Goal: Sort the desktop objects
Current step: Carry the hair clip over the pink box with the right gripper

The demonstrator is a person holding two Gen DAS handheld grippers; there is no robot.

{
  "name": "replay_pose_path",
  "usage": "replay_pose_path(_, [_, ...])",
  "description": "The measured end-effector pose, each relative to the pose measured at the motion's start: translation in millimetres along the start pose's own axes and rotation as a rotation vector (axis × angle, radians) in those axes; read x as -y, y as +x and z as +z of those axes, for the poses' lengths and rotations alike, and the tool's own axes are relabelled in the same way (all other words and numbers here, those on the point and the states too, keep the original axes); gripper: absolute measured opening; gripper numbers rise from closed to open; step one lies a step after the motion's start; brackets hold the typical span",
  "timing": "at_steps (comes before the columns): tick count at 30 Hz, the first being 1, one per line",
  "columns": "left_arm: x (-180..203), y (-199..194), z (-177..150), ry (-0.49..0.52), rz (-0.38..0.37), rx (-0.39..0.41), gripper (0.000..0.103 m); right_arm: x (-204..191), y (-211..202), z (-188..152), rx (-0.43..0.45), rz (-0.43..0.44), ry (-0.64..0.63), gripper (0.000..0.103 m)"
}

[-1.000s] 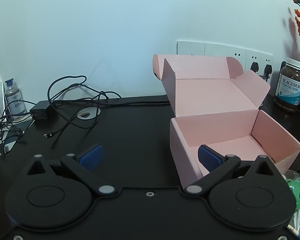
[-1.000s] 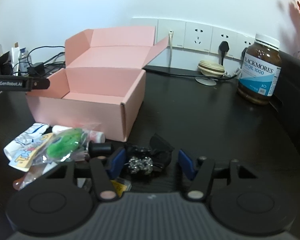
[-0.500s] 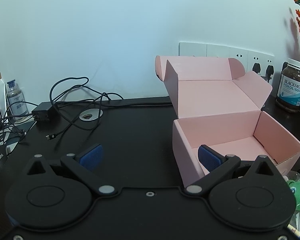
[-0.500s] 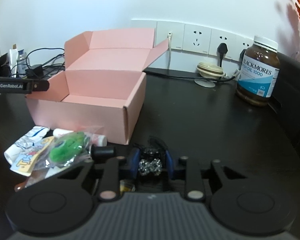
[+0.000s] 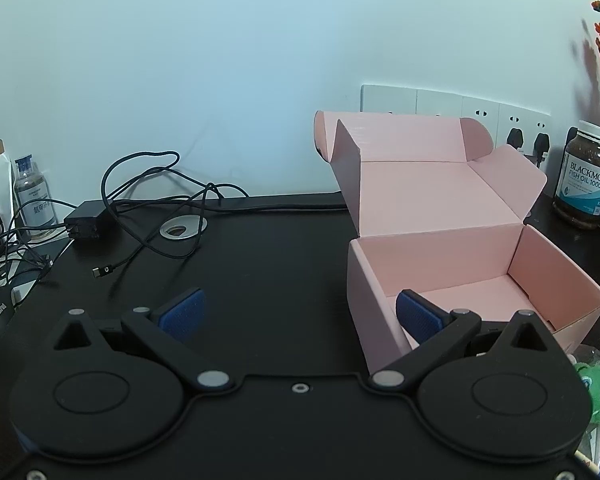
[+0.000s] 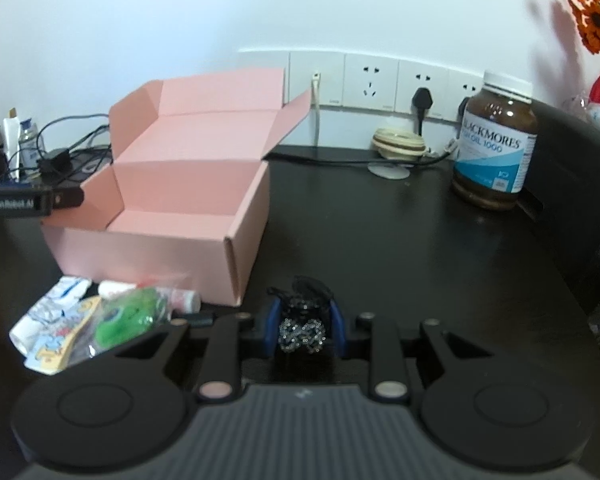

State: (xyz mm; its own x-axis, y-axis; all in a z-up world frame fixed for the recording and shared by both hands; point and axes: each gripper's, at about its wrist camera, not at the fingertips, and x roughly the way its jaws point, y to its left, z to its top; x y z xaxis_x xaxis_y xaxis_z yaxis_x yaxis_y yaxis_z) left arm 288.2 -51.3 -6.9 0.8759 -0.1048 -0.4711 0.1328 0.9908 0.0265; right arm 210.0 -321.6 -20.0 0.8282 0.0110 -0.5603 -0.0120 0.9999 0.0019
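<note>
- The right gripper [image 6: 303, 330] is pinched on a black sequined hair bow [image 6: 302, 330], its blue pads pressing both sides; the bow sits low over the black desk [image 6: 380, 248], just right of the front corner of the pink box.
- The pink cardboard box [image 6: 172, 240] stands with lid and flaps folded back, apparently so sorted items can go straight in; its inside looks empty.
- The left gripper [image 5: 298, 316] has its jaws spread wide with nothing between them, one pad at the box's near left wall (perhaps ready to steady it).
- Unsorted items lie in front of the box: a green plush frog in a clear bag [image 6: 128, 320] and a printed sachet [image 6: 54, 330].
- The box's right wall rises between bow and interior; the bow must clear it.
- The fish oil jar [image 6: 494, 148] and the charger cables [image 5: 148, 200] stand well apart from that path.
</note>
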Motion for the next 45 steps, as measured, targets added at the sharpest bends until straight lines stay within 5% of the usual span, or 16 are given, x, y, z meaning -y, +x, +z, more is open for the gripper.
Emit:
replay_pose_path(9, [-6, 0, 1, -0.039, -0.007, -0.007, 0.103, -9, -17, 52, 0.100, 0.057, 0.001, 0.025])
replay_pose_path(16, [-7, 0, 2, -0.039, 0.002, 0.001, 0.103, -50, 26, 87, 0.033, 0.151, -0.055, 0.025])
replay_pose_path(22, [-8, 1, 2, -0.043, 0.009, 0.000, 0.103, -73, 64, 85, -0.046, 0.137, -0.107, 0.025])
replay_pose_path(45, [-8, 0, 2, -0.049, 0.008, -0.009, 0.103, -82, 102, 85, -0.159, 0.121, -0.194, 0.025])
